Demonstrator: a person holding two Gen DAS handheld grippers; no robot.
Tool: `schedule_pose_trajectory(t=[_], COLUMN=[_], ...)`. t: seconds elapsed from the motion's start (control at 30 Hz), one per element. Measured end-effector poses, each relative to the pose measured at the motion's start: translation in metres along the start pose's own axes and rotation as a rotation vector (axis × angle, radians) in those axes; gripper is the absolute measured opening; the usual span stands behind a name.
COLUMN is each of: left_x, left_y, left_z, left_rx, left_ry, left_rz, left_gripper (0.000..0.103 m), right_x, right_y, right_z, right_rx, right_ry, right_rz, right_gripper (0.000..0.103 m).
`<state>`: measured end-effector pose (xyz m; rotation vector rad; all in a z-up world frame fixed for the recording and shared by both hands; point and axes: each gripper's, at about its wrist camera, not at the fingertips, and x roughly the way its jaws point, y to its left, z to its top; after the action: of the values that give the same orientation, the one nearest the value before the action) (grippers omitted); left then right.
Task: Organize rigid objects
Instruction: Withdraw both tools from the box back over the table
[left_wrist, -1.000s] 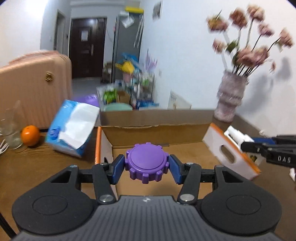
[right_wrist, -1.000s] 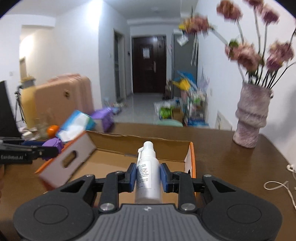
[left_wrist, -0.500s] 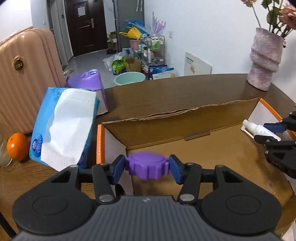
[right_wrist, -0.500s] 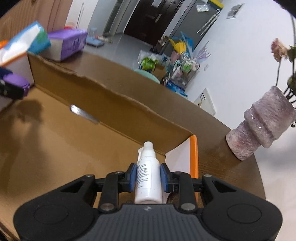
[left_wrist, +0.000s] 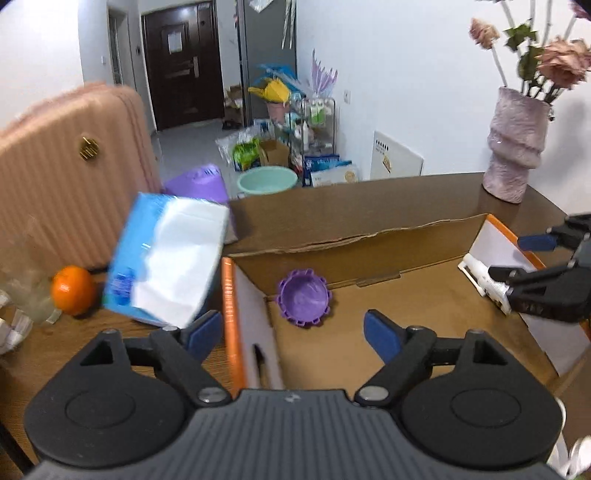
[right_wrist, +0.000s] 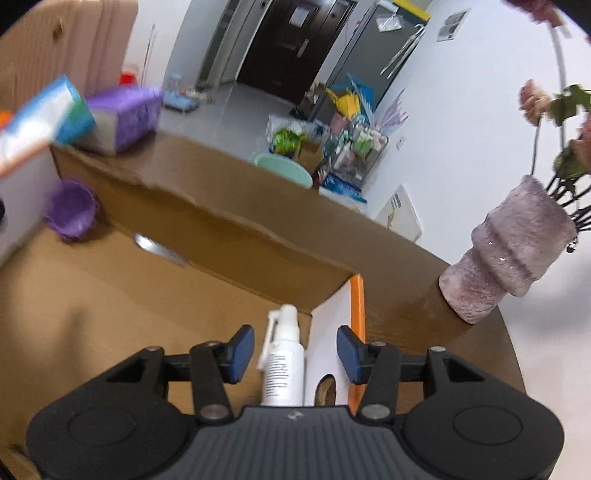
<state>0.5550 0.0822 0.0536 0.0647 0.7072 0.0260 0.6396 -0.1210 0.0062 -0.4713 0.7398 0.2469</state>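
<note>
A purple ridged lid (left_wrist: 303, 297) lies hollow side up in the far left corner of the open cardboard box (left_wrist: 354, 243), clear of my left gripper (left_wrist: 293, 336), whose jaws are opening wide with nothing between them. In the right wrist view the same lid (right_wrist: 72, 209) shows at the far left. A white spray bottle (right_wrist: 282, 363) stands between the pads of my right gripper (right_wrist: 295, 349), against the box's right end wall; those jaws are opening and neither pad touches it. The left wrist view shows the bottle (left_wrist: 480, 277) beside the right gripper (left_wrist: 532, 258).
A blue-and-white tissue pack (left_wrist: 166, 258) and an orange (left_wrist: 72, 290) lie left of the box on the brown table (left_wrist: 48, 350). A purple tissue box (right_wrist: 123, 118) sits behind. A mauve vase (right_wrist: 506, 247) with flowers stands at the far right. A pink suitcase (left_wrist: 70, 173) stands beyond the table's left side.
Both grippers opened. The purple lid left the left jaws and now lies in the box's corner. The right pads drew away from the spray bottle, which stays at the box's right end.
</note>
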Motion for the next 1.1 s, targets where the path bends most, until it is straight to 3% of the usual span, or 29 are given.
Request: schedule_pose_trajectory(t=[0.17,0.33,0.47,0.83,1.1], left_x=[-0.052,-0.105,-0.153,-0.257,-0.305], left_y=[0.005,0.001,-0.002,-0.012,-0.022], left_z=[-0.005,-0.017,-0.036,-0.138,-0.219], left_rx=[-0.026,-0.021,-0.044,-0.036,-0.073], left_ry=[-0.045,-0.123,-0.235,-0.511,-0.566], left_rz=[-0.011,-0.027,-0.028,-0.015,0.008], left_gripper=[0.092,0.097,0.1,0.103,0.103], right_x=[-0.06,-0.118,-0.158,-0.26,-0.313], right_y=[-0.002,-0.001,-0.002,0.004,0.041], right_z=[0.005,-0.004,-0.023,-0.132,-0.219], right_rx=[-0.008,-0.023,0.004,0.243,0.397], right_ry=[-0.089,-0.159,-0.214,-0.474,-0.552], right_rz=[0.027,0.023,0.032,0.127,0.187], right_gripper=[0.064,0.065,0.066,0.085,0.086])
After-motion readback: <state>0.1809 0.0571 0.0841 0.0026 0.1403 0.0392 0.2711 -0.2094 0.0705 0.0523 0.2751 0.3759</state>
